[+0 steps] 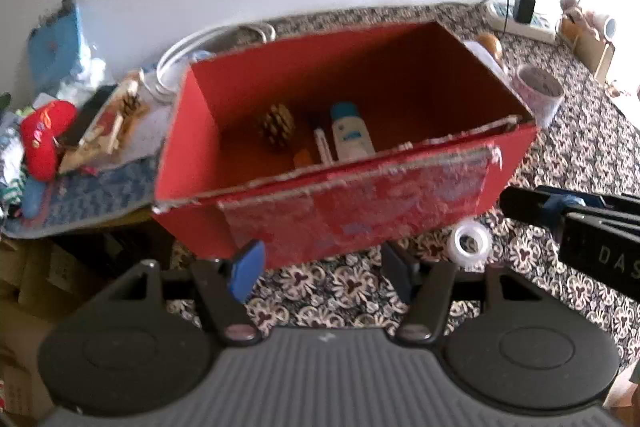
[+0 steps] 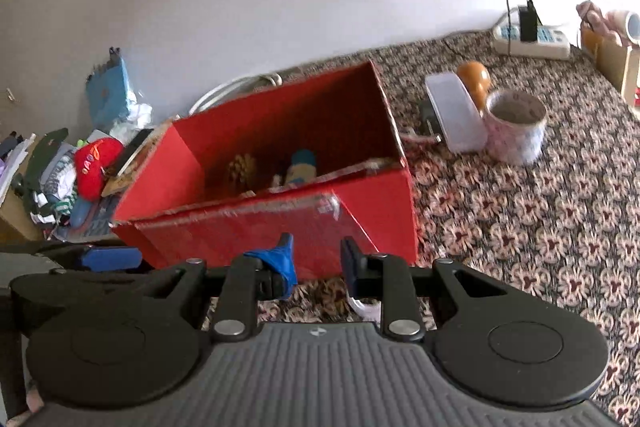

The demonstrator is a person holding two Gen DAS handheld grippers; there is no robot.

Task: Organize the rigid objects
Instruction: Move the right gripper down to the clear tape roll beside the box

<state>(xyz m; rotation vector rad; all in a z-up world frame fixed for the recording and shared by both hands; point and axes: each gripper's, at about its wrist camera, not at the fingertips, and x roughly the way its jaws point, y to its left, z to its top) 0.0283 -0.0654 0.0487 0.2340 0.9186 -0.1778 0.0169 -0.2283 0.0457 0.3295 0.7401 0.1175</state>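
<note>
I take the red box in the middle of the left wrist frame as my target container; a pine cone and a white bottle already lie on its floor. It looks like light, stiff cardboard with a torn near rim, so I judge it would slide or tip if bumped; I'd grip it by a side wall, not that frayed edge. Low centre, my left gripper stands spread and empty just before the box. A small clear tape roll lies lower right on the patterned cloth. My right gripper is parted, nothing clearly pinched.
</note>
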